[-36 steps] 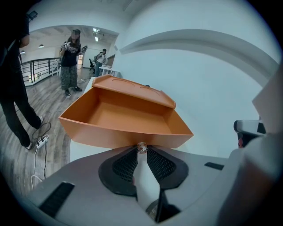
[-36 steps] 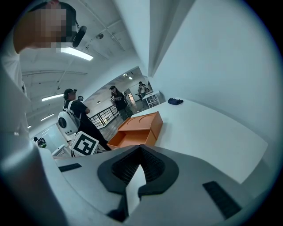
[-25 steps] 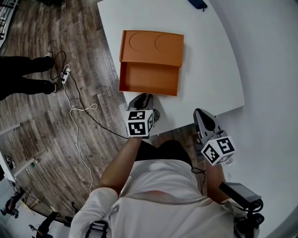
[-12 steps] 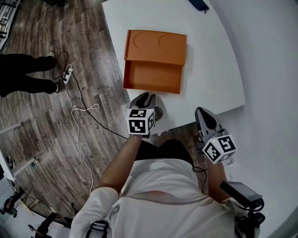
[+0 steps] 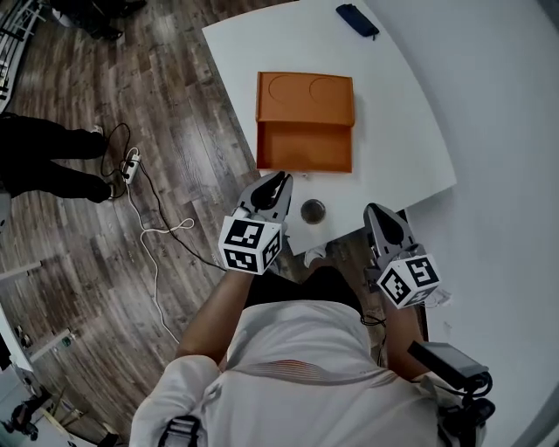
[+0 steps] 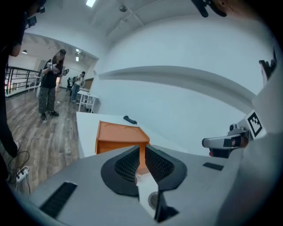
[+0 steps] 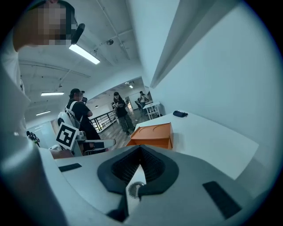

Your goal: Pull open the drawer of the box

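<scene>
The orange box (image 5: 306, 94), with two round recesses in its top, stands on the white table (image 5: 393, 131). Its drawer (image 5: 306, 148) is pulled out toward me. My left gripper (image 5: 278, 181) hovers just short of the drawer's front, a little to its left, touching nothing. Its jaws are closing, with only a narrow gap and nothing between them. In the left gripper view the box (image 6: 121, 137) lies ahead of that gripper (image 6: 142, 148). My right gripper (image 5: 377, 209) hangs shut and empty at the table's near edge, right of the drawer, with the box (image 7: 152, 134) far ahead.
A small round metal disc (image 5: 313, 210) sits in the table between the grippers. A dark flat object (image 5: 356, 20) lies at the far end. On the wooden floor to the left are a power strip with cables (image 5: 131, 161) and a person's legs (image 5: 44, 161).
My left gripper has drawn back from the drawer's front and toward the left, uncovering the round disc. The drawer stays pulled out. The right gripper has barely moved.
</scene>
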